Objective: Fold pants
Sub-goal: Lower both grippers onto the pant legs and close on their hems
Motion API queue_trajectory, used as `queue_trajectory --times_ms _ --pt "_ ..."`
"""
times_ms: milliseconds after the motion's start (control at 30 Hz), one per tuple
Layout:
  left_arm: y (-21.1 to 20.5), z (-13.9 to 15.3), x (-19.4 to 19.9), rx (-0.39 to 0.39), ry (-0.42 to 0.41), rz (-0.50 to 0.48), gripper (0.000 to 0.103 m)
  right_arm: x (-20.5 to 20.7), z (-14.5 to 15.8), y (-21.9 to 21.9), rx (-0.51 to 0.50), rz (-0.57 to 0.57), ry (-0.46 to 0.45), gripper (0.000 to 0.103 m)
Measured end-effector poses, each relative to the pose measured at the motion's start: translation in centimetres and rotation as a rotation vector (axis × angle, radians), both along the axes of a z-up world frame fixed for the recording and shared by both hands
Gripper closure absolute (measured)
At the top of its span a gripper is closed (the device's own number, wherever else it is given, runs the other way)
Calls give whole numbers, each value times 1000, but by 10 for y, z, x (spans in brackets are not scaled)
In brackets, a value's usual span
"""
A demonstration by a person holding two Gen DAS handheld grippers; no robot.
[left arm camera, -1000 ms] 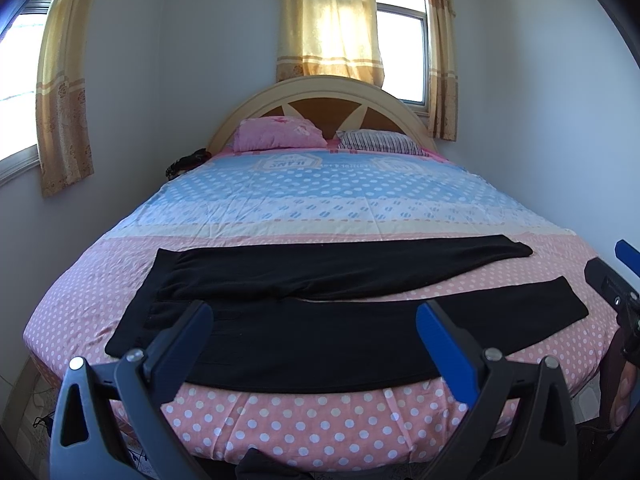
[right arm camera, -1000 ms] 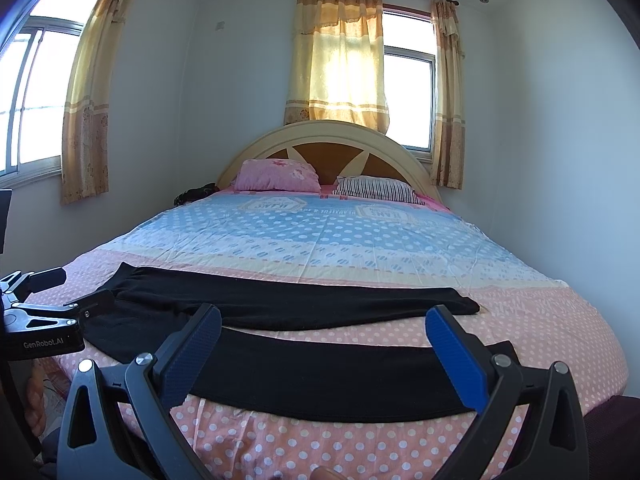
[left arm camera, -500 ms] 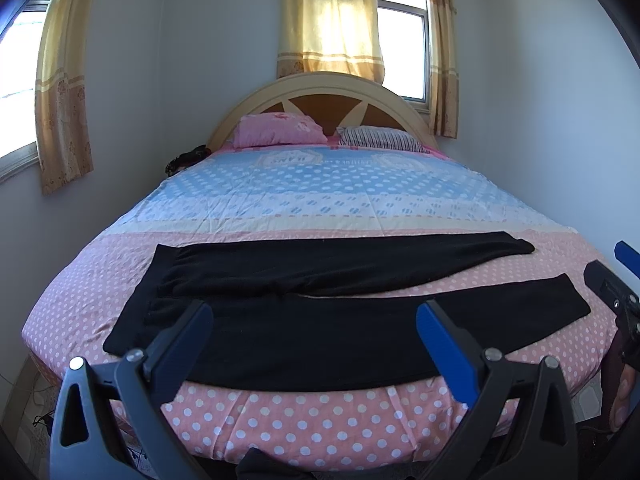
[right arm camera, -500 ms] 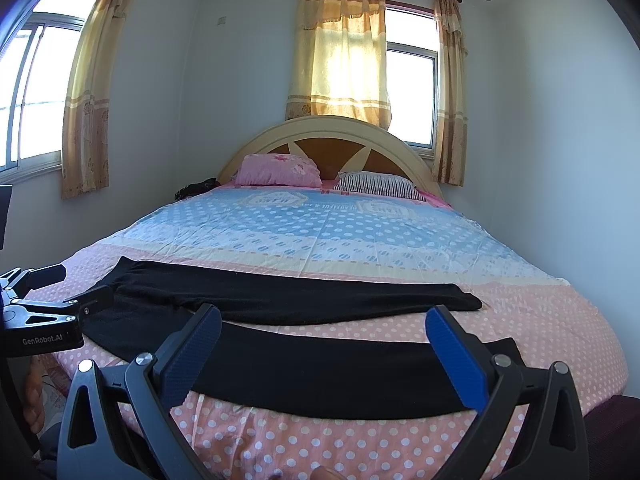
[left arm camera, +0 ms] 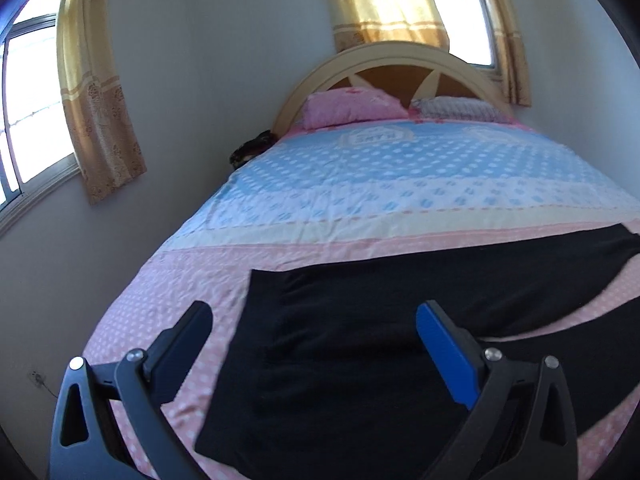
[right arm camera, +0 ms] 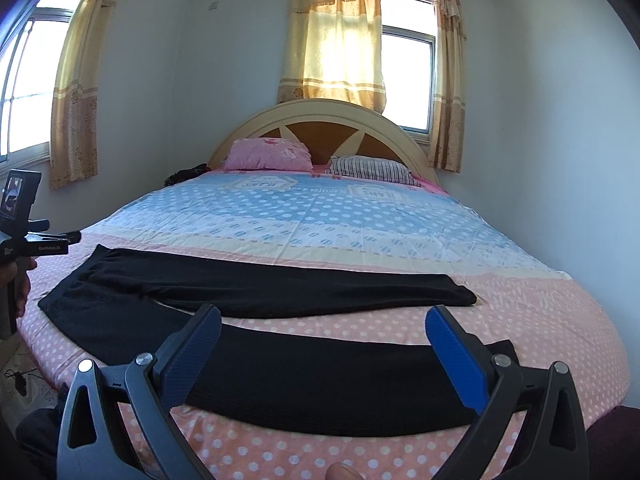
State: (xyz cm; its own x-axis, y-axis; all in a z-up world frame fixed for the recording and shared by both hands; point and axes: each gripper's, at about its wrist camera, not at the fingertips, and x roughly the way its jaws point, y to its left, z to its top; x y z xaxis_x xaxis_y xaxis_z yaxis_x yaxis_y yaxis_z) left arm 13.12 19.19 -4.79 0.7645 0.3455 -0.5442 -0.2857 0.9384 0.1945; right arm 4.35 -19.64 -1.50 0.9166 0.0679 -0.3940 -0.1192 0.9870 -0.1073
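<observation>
I have the black pants (right arm camera: 280,292) spread flat across the foot end of the bed (right arm camera: 520,304), lying crosswise on the pink dotted band of the sheet, with the waist toward the bed's left edge and the two legs running out toward its right edge. The legs are splayed apart in a narrow V so a strip of sheet shows between them; I judge they are laid like this so one leg can be brought over onto the other as the first fold, which is not yet done.

My left gripper (left arm camera: 316,332) hangs above the waist end near the left edge of the bed, its two fingers spread wide and holding nothing. My right gripper (right arm camera: 324,332) hangs over the near leg, close to the foot edge, likewise spread wide and empty. Each sits over its own end of the garment, which I take as readiness to pinch both ends at once.

The cloth looks like a soft, matte knit, thin and limp, lying with few wrinkles and a slightly curved near leg. The sheet under it is smooth printed cotton, faintly creased. My finger pads (right arm camera: 456,360) are blue and ribbed, set in black plastic arms.
</observation>
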Motion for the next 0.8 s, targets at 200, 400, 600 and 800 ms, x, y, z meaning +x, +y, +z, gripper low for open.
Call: queue_trajectory --times_ms 200,400,600,800 --pt "79 -29 54 -40 106 28 10 58 4 -54 -61 -44 70 1" --pt "112 -53 96 -144 162 22 21 125 15 -122 40 -102 164 1" --pt "131 -79 127 -222 240 -7 55 170 6 -164 139 -173 228 1" --pt "135 -92 138 -266 276 -29 59 205 -19 -171 124 -187 312 1"
